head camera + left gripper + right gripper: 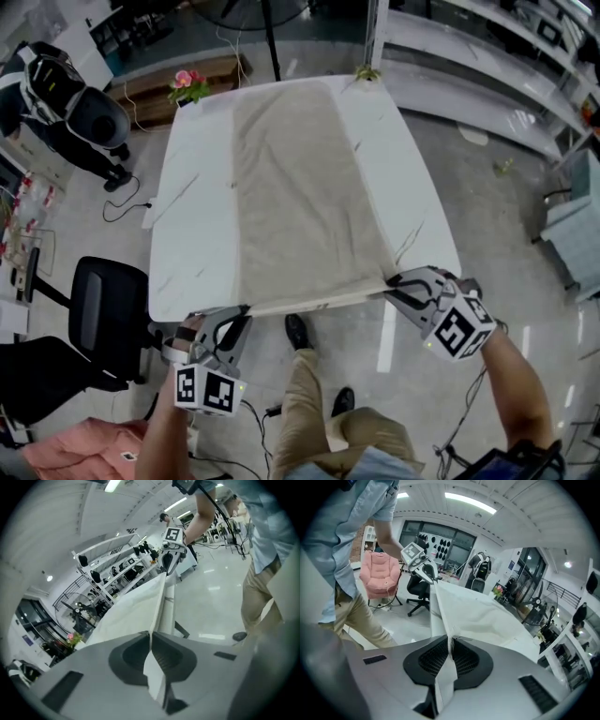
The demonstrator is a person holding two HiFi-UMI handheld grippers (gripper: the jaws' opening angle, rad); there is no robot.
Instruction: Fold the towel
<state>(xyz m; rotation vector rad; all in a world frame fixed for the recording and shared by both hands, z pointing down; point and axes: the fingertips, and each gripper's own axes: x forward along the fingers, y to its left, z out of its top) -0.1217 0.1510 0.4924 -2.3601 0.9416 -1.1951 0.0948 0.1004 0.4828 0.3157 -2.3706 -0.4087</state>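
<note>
Towel (pixel 300 187), beige and spread flat, lies lengthwise down the middle of a white table (pixel 192 206), with bare tabletop showing on both of its long sides. Its near edge runs along the table's near edge, stretched between the two grippers. The left gripper (pixel 242 314) is clamped on the near-left corner and the right gripper (pixel 394 279) on the near-right corner; each gripper view shows a thin fold of cloth pinched between closed pads. The person stands at the near edge between the two grippers, a black shoe (pixel 298 330) on the floor just beneath the towel's edge. A black office chair (pixel 108 309) stands just beside the table's near-left corner, and a pink cushioned seat (pixel 89 448) sits behind it, near the person's left arm. At the far-left corner of the table is a bunch of pink flowers (pixel 190 84). A cable (pixel 127 202) trails over the floor to the left, towards a black-and-white figure (pixel 56 89) that may be a humanoid robot, though the view does not settle it.
</note>
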